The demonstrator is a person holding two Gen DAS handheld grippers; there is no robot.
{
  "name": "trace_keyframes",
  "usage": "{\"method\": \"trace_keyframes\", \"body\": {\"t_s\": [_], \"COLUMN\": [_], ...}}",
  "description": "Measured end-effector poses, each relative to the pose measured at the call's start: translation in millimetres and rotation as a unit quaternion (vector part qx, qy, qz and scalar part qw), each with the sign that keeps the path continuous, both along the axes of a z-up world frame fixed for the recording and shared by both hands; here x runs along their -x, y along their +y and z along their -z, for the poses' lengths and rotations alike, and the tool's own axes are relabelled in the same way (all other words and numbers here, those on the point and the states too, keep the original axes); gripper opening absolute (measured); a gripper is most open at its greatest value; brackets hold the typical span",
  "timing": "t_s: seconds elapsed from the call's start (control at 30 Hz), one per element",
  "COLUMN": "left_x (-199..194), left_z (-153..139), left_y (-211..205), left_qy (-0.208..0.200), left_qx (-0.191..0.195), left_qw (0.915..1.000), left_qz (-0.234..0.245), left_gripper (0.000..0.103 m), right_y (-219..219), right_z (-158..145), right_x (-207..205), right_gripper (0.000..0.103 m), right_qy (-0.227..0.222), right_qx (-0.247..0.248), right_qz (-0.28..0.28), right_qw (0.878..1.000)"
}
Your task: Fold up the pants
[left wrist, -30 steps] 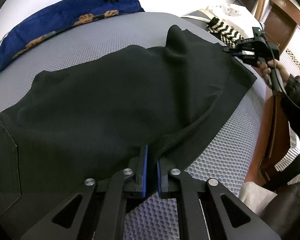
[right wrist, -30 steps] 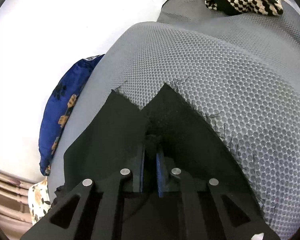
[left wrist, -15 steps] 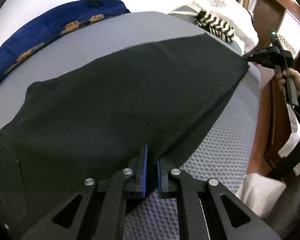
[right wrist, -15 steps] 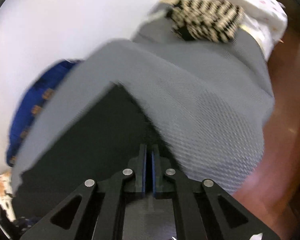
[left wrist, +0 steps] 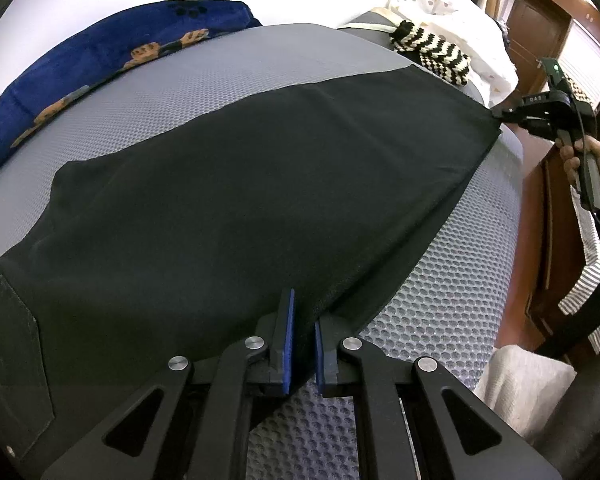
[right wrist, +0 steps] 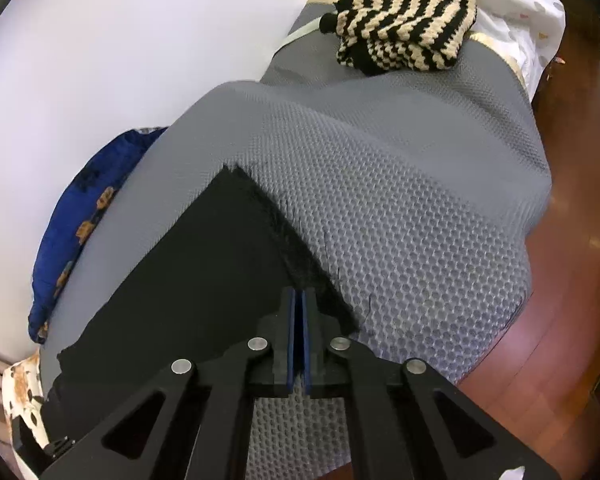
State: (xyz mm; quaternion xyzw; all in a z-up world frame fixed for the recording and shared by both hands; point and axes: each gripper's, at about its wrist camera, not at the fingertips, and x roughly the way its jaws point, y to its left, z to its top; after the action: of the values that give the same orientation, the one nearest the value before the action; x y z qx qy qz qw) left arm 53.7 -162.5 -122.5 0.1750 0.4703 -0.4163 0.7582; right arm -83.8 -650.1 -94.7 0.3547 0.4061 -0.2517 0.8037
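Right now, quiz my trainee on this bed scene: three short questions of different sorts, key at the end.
1. True or false: the black pants lie stretched flat across the grey mattress.
2. Which item sits on the mattress beyond the pants' frayed hem? A) a red towel B) a black-and-cream striped knit C) a shoe
3. Fill in: the left gripper pinches the pants' near ____.

Key:
1. True; the right gripper holds the hem end, its jaws having just eased slightly with cloth between them.
2. B
3. edge
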Motion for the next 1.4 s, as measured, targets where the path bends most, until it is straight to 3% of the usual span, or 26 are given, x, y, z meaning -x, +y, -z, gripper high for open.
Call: {"method": "trace_keyframes", "body": {"t_s": [0.07, 0.1, 0.27, 0.43, 0.5, 0.57, 0.73, 0.83, 0.9, 1.0, 1.07, 1.13, 1.2, 1.3, 1.4], "left_x": [-1, -1, -2, -2, -2, -2, 0, 2, 1, -1, -7, -11, -14, -20, -39], "left_z": [0, 0, 0, 0, 0, 0, -1, -1, 2, 1, -1, -6, -15, -32, -43], "left_y": [0, 0, 1, 1, 1, 1, 3, 4, 4, 6, 8, 14, 23, 39, 66], "left_qy": [-0.002, -0.002, 0.002, 0.006, 0.007, 0.007, 0.005, 0.007, 0.007, 0.020, 0.044, 0.061, 0.064, 0.054, 0.017], "left_qx": [-0.001, -0.002, 0.001, 0.003, 0.004, 0.004, 0.007, 0.010, 0.011, 0.020, 0.032, 0.045, 0.067, 0.094, 0.104], "left_qw": [1.0000, 1.0000, 1.0000, 1.0000, 0.9999, 0.9999, 1.0000, 0.9999, 0.9999, 0.9996, 0.9984, 0.9968, 0.9952, 0.9933, 0.9898], "left_qz": [0.002, 0.002, -0.002, -0.006, -0.008, -0.009, -0.003, 0.003, -0.001, -0.008, -0.015, -0.026, -0.032, -0.041, -0.096], "left_gripper": [0.009, 0.009, 0.009, 0.009, 0.009, 0.009, 0.009, 0.009, 0.010, 0.016, 0.025, 0.044, 0.050, 0.054, 0.055], "right_y": [-5, -7, -9, -5, -6, -2, 12, 14, 14, 11, 12, 15, 21, 38, 63], "right_z": [4, 5, 2, 13, 17, 14, 2, 15, 19, 17, 12, -1, -12, -30, -35], "right_x": [7, 12, 24, 13, 8, 3, 4, 2, 2, 1, 1, 2, -1, -24, -64], "right_gripper": [0.027, 0.028, 0.028, 0.028, 0.025, 0.005, 0.003, 0.003, 0.003, 0.014, 0.029, 0.029, 0.029, 0.029, 0.029], "right_qy": [-0.016, -0.021, -0.042, -0.028, -0.022, -0.017, -0.002, 0.031, 0.030, 0.035, 0.043, 0.048, 0.050, 0.043, 0.030], "right_qx": [-0.031, -0.040, -0.053, -0.055, -0.054, -0.032, 0.020, 0.026, 0.027, 0.013, 0.016, 0.042, 0.058, 0.080, 0.069], "right_qz": [0.015, 0.025, 0.038, 0.026, 0.025, 0.019, 0.014, 0.012, 0.015, 0.014, 0.016, 0.018, 0.014, -0.026, -0.091], "right_qw": [0.999, 0.999, 0.997, 0.998, 0.998, 0.999, 1.000, 0.999, 0.999, 0.999, 0.999, 0.998, 0.997, 0.996, 0.993]}}
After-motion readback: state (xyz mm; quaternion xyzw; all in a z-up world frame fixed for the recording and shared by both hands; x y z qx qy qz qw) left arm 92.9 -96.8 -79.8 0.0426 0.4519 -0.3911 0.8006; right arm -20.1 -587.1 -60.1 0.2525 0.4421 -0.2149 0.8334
